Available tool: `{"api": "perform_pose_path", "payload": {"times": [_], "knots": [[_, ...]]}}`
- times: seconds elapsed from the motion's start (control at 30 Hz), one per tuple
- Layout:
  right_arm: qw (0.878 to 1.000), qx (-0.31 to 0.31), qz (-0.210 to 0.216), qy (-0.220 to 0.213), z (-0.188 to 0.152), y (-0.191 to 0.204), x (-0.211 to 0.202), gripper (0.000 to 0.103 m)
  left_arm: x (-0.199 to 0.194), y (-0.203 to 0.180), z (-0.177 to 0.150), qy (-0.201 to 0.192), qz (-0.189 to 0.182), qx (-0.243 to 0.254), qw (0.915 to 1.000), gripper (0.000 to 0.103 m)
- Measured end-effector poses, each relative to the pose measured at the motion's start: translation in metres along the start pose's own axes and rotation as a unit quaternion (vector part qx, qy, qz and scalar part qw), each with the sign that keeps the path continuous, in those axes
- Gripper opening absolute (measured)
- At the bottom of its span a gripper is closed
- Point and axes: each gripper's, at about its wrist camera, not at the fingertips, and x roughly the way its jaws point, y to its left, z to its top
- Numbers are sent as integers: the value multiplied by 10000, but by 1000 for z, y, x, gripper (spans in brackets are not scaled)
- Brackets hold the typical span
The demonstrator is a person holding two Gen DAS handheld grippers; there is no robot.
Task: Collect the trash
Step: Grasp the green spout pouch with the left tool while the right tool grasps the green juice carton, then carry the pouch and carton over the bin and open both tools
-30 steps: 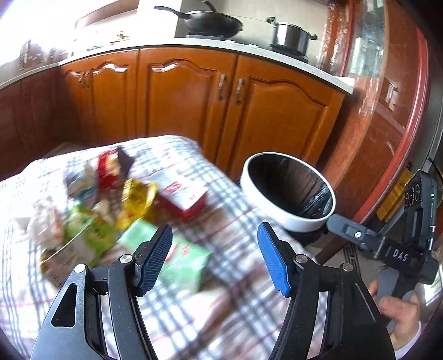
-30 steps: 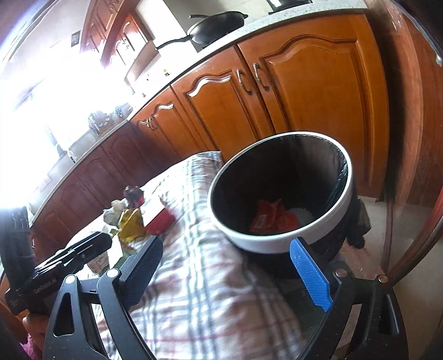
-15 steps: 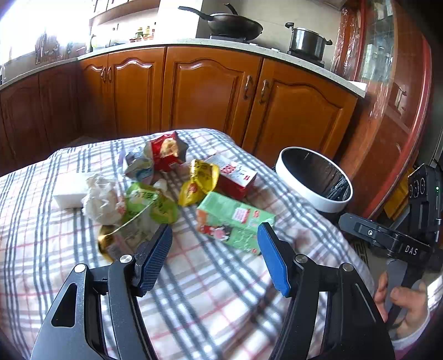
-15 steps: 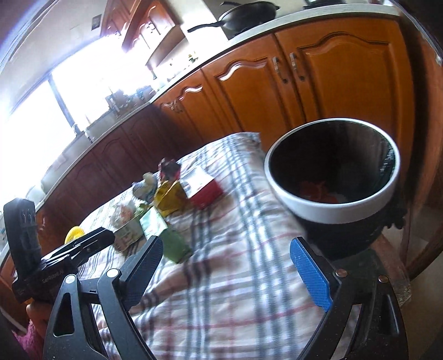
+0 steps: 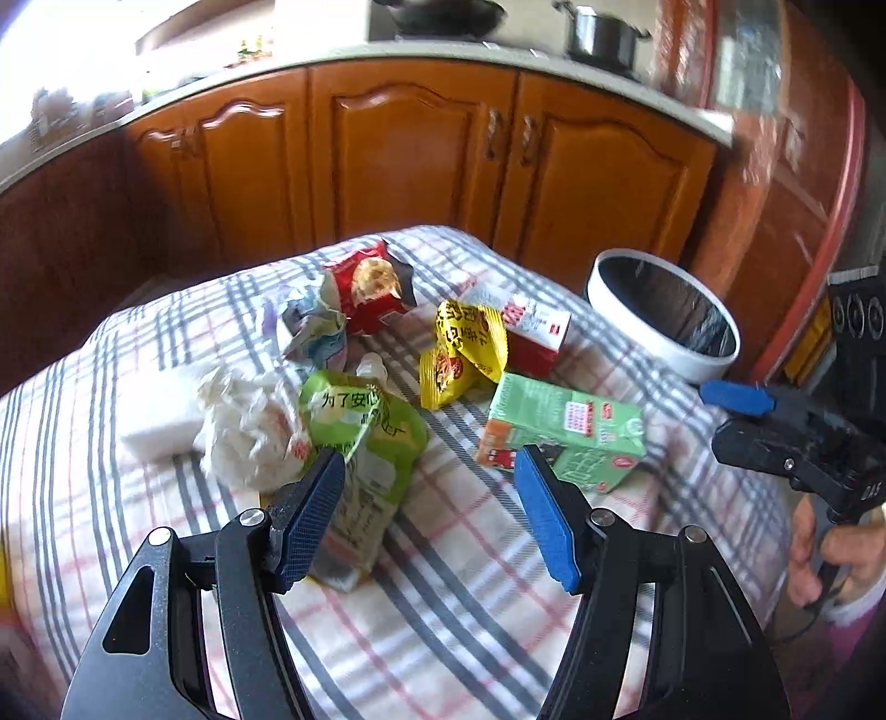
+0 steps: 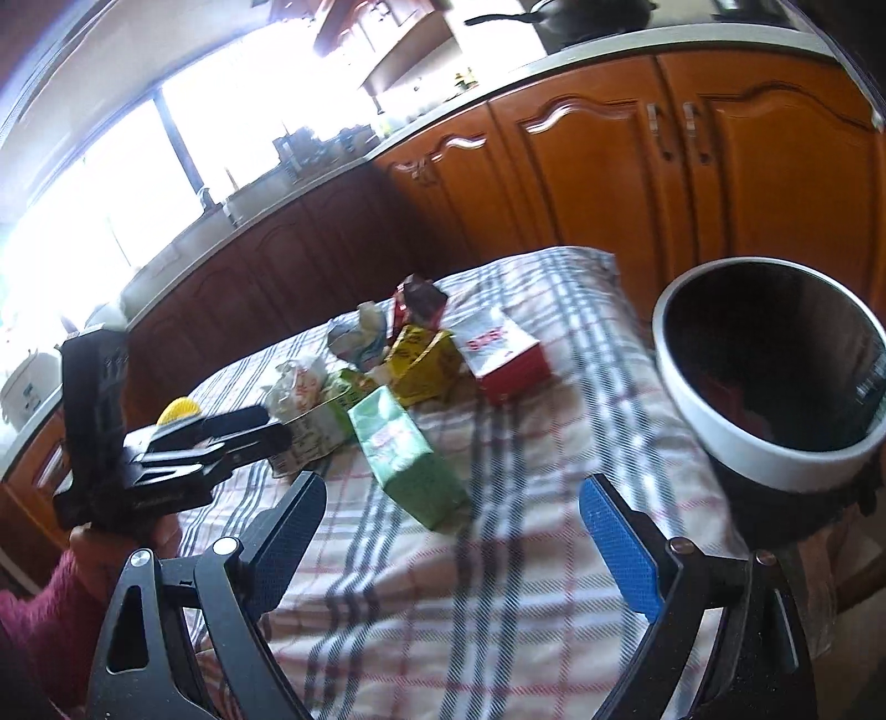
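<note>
Trash lies in a heap on the checked tablecloth [image 5: 454, 581]: a green carton [image 5: 565, 429] [image 6: 407, 448], a green snack bag [image 5: 365, 437], a yellow wrapper [image 5: 465, 351], a red-and-white box [image 5: 534, 329] [image 6: 504, 349], a red packet [image 5: 368, 285] and crumpled white paper [image 5: 249, 426]. My left gripper [image 5: 429, 520] hovers open just in front of the green bag and green carton, nothing between its pads. My right gripper [image 6: 459, 548] is open and empty over the cloth, near the green carton. The white-rimmed bin [image 5: 662, 315] [image 6: 769, 376] stands off the table's right edge.
Wooden cabinets [image 5: 415, 149] run behind the table under a counter with a pot [image 5: 601, 33] and a pan. A white block [image 5: 160, 412] lies left of the paper. A hand [image 5: 830, 559] holds the right gripper at the right; a sleeve [image 6: 50, 615] shows lower left.
Both grippers have swung left, away from the bin and toward the trash heap. The heap now sits close in front of the left gripper; the bin has shifted to the right in both views.
</note>
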Motion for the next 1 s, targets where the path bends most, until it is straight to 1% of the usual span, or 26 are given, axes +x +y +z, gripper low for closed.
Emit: {"api": "perform_pose_path", "payload": {"times": [0.03,0.07,0.1,0.17,0.2,0.27,0.3,0.37,0.43,0.47,0.5,0.53,0.57,0.67,0.83,0.93,1.0], "knots": [[10000,-54,5,48,2,2,6,94,5,2,3,66,6,115,9999,64],[9999,-101,3,83,4,4,10,93,9,3,4,135,-27,184,9997,61],[9998,-160,28,120,5,6,14,92,13,5,5,222,-54,251,9994,54],[9994,-275,87,197,9,10,24,89,24,9,5,414,-22,358,9985,46],[9991,-340,70,241,11,12,29,86,29,11,4,516,-28,402,9979,40],[9982,-494,70,345,14,16,41,82,38,16,2,701,-8,442,9966,33],[9978,-542,74,382,15,17,45,80,41,18,0,810,-10,450,9957,32],[9963,-697,43,505,16,22,57,77,44,19,-2,849,38,497,9951,32],[9948,-816,24,610,15,24,65,70,45,19,-2,907,113,502,9945,31],[9938,-873,-19,683,14,26,70,56,45,19,-1,917,162,501,9944,26],[9933,-895,-46,728,12,27,73,43,45,19,-2,913,227,513,9942,18],[9931,-887,-55,770,11,27,75,38,45,19,-2,898,308,524,9941,11],[9931,-873,-72,776,9,27,75,36,43,21,-2,884,327,484,9944,7],[9946,-785,-89,672,5,26,67,33,34,22,-5,796,131,280,9964,5],[9977,-550,-84,392,0,19,36,32,7,3,-14,507,-157,120,9985,5],[9988,-417,-121,238,-3,14,18,32,-9,-13,-20,296,-461,-91,9985,5],[9992,-308,-205,139,-6,8,6,32,-13,-20,-20,204,-670,-248,9972,5]]}}
